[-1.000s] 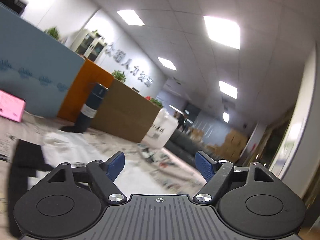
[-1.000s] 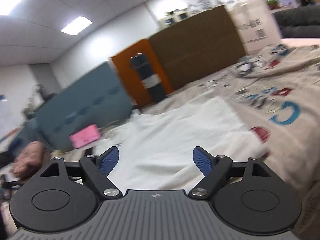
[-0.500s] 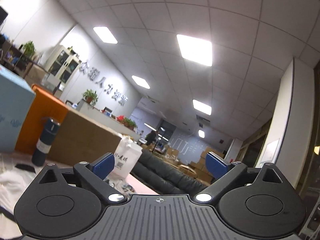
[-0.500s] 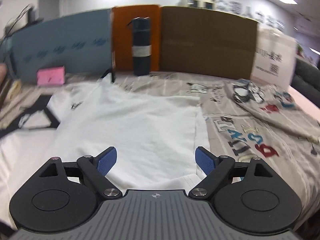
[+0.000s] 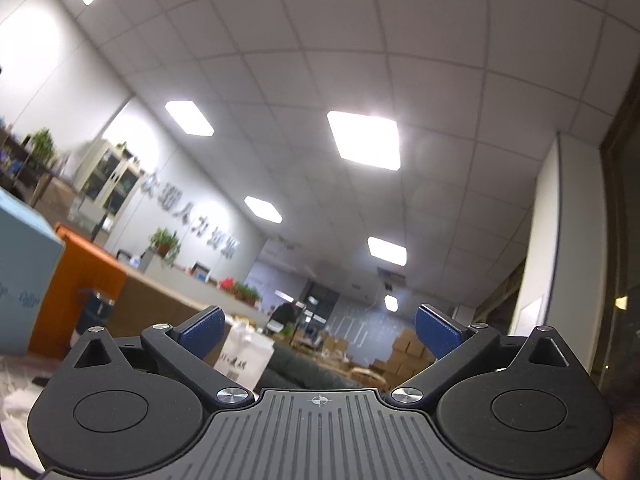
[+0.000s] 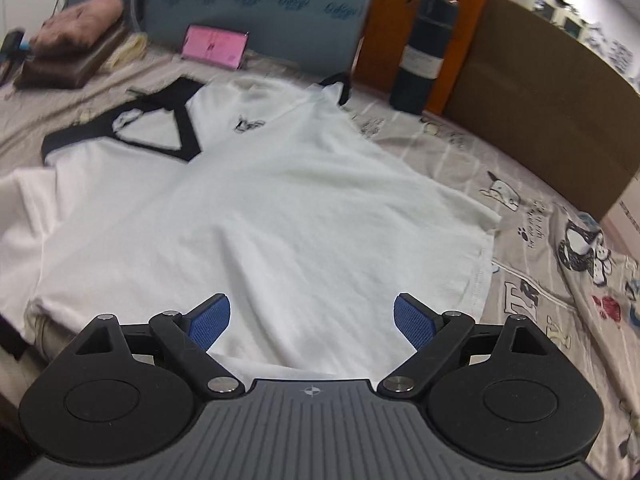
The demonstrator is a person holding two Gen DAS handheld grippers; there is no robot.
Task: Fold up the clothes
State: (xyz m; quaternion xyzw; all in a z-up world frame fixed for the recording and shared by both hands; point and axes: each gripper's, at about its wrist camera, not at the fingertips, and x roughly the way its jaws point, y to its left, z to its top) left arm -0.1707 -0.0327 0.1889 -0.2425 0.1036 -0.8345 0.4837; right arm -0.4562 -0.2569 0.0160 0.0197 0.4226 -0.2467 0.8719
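Note:
A white T-shirt (image 6: 256,208) with a black V-collar and black sleeve trim lies spread flat on the printed grey bedsheet (image 6: 532,264), collar at the far left, hem toward me. My right gripper (image 6: 312,318) is open and empty, hovering just above the shirt's near hem. My left gripper (image 5: 318,332) is open and empty, tilted upward at the ceiling; the shirt shows only as a white blur at its lower left edge (image 5: 16,396).
A dark flask (image 6: 424,48) stands at the far edge of the bed against orange (image 6: 420,12) and brown (image 6: 536,92) panels. A pink box (image 6: 214,46) and folded brown clothes (image 6: 76,36) lie at far left. A second printed garment (image 6: 592,256) lies right.
The left gripper has tilted up from the bed toward the ceiling. The right gripper has swung and tipped down over the shirt, closer to its hem. Both stay open.

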